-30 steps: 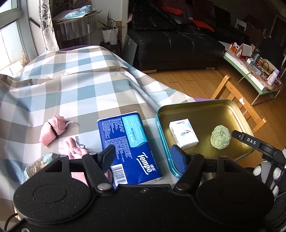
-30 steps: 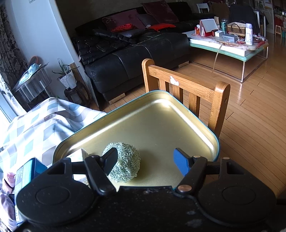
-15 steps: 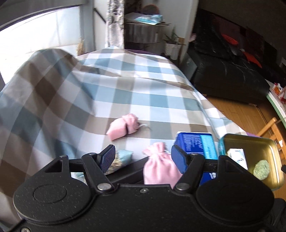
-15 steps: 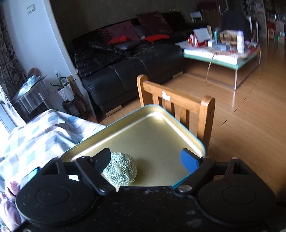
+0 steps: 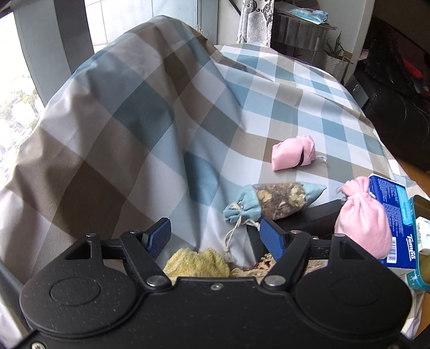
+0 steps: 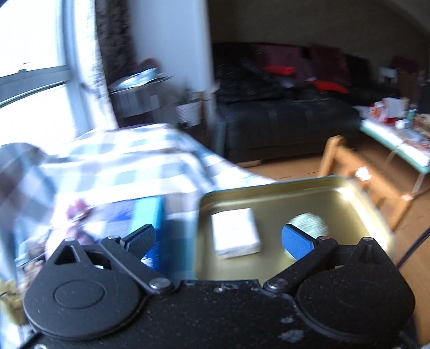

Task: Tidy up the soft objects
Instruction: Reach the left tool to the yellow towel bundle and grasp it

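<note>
Two hand-held grippers, both opening, I note: left hand-held gripper empty above yellow cloth; right hand-held gripper spread over gold tray.

1. The place is a home living room: a black leather sofa with red cushions stands against the far wall.
2. A wooden floor and a wooden chair appear.
3. A cluttered low table stands beside the sofa.
4. A window, a patterned curtain and a potted plant are visible.
5. A checked cloth covers the desk.
</note>
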`<state>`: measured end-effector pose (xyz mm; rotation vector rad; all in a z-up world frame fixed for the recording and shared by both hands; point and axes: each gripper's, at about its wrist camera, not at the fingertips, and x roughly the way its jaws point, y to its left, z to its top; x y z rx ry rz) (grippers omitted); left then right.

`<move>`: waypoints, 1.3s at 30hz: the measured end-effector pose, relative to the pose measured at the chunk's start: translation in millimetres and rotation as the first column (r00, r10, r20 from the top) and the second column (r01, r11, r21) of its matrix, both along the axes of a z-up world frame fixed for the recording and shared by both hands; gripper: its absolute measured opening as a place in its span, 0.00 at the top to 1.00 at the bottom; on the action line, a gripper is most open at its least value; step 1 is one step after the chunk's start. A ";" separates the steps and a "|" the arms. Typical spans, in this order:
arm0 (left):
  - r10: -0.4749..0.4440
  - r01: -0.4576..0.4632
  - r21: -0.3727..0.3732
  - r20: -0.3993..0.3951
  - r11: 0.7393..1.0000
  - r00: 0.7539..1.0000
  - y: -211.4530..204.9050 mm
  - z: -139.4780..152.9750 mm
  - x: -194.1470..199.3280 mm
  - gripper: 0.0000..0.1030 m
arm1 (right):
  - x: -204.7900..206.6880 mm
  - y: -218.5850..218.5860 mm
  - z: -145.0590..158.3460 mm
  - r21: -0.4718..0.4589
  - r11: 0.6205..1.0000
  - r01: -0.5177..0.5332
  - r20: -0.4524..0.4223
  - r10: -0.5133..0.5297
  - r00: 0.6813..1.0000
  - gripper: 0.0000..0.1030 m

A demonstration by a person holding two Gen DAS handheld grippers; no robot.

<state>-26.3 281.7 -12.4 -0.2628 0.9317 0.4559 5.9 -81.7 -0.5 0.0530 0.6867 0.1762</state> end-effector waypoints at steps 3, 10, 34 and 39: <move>0.019 -0.019 0.007 -0.019 1.000 1.000 5.2 -6.6 -11.0 0.34 | -8.1 29.1 -12.8 0.013 0.995 -0.099 -0.032 0.099 0.995 0.01; 0.041 -0.041 0.003 -0.096 0.999 0.995 15.9 -28.1 -21.3 0.33 | -22.9 72.1 -40.9 -0.020 0.956 -0.292 -0.138 0.287 0.948 0.01; -0.022 0.005 -0.081 -0.202 0.997 0.979 7.8 -71.8 -6.2 0.33 | -14.2 85.4 -64.2 -0.015 0.922 -0.386 -0.257 0.370 0.893 0.01; -0.026 0.012 -0.077 -0.183 0.997 0.983 12.5 -67.5 -4.4 0.52 | -12.0 85.9 -67.2 -0.015 0.922 -0.386 -0.272 0.368 0.889 0.01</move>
